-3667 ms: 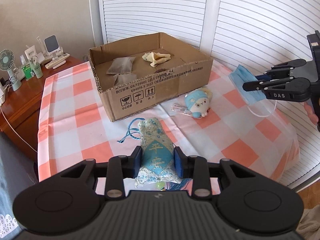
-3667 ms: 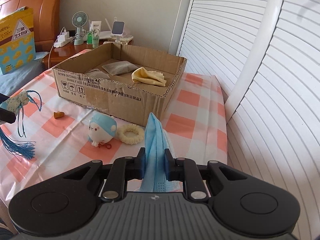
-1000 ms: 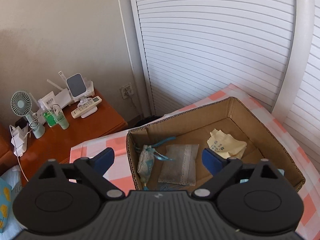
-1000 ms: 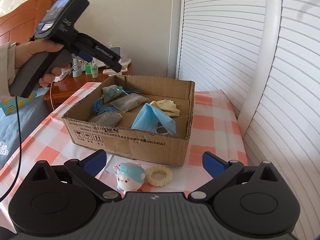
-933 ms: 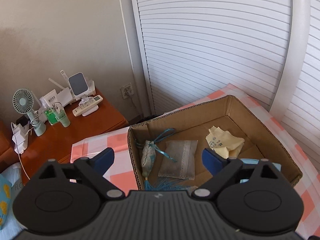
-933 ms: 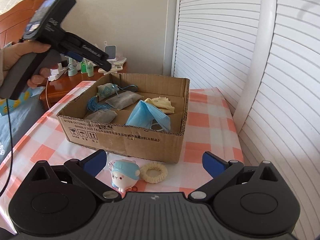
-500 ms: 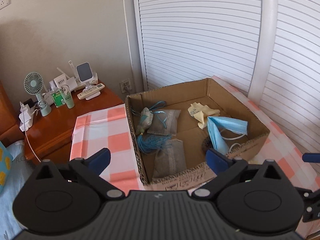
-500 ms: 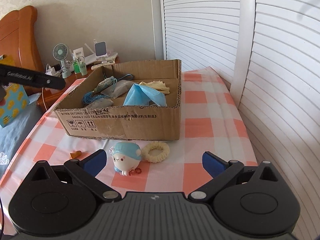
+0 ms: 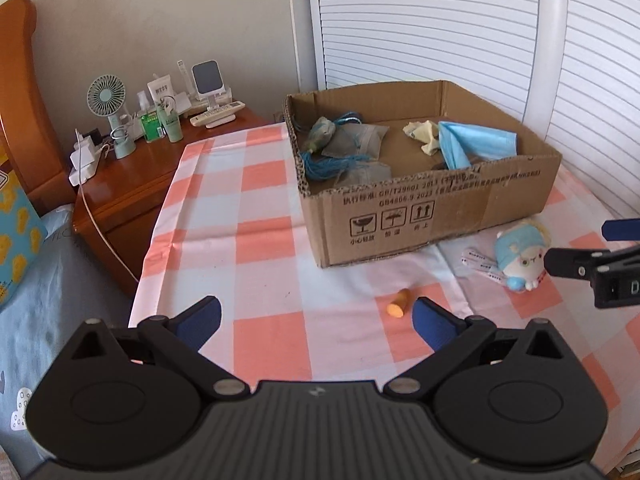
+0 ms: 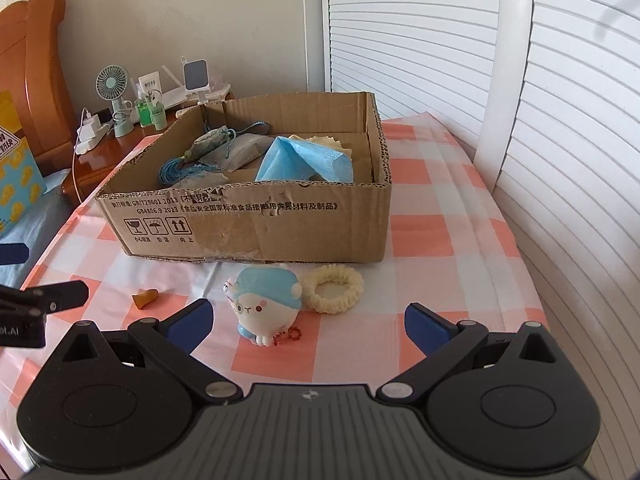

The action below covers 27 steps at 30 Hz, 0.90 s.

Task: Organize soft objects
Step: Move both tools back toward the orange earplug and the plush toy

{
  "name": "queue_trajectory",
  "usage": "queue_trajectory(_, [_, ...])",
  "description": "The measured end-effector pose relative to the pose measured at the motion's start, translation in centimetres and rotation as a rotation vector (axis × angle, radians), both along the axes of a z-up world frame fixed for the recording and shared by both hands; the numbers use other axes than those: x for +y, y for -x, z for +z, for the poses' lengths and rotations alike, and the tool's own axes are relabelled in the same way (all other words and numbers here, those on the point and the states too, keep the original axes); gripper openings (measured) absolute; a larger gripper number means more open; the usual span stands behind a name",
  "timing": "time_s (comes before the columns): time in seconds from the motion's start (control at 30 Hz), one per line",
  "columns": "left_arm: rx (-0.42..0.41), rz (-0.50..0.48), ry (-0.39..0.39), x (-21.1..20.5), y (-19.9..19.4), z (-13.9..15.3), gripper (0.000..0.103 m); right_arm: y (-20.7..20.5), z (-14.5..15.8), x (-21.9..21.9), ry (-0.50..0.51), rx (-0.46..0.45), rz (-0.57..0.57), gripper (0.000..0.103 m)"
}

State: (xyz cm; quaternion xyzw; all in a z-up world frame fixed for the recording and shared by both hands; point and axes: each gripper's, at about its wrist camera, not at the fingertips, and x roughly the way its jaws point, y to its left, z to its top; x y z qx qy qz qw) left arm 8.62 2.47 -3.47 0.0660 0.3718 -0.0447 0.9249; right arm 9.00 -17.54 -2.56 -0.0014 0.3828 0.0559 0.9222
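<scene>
The plush toy (image 10: 262, 304) stands upright on the checked tablecloth (image 10: 432, 236), just in front of the cardboard box (image 10: 280, 220), touching the scrunchie (image 10: 332, 288). It lies directly ahead of the right gripper (image 10: 306, 322), jaws spread, empty. The left gripper (image 9: 318, 318), equally spread, is farther and faces the orange earplug (image 9: 398, 304)

Two wrist views, both angled down toward cardboard box (image 9: 432, 208).

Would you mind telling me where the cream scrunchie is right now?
In the right wrist view the cream scrunchie lies on the checked tablecloth, just in front of the cardboard box and immediately right of the blue plush toy.
</scene>
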Motion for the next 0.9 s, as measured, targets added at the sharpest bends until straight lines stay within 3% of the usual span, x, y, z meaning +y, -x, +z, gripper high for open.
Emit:
queue_trajectory(0.43, [0.039,-0.016,0.013,0.5,0.0,-1.8,0.102,-4.7,-1.5,1.6,0.023,-0.007,-0.052,0.103])
queue_trajectory(0.9, [0.046,-0.050,0.005,-0.9,0.2,-1.7,0.102,-1.0,-2.6,-2.2,-0.005,0.053,-0.116,0.103])
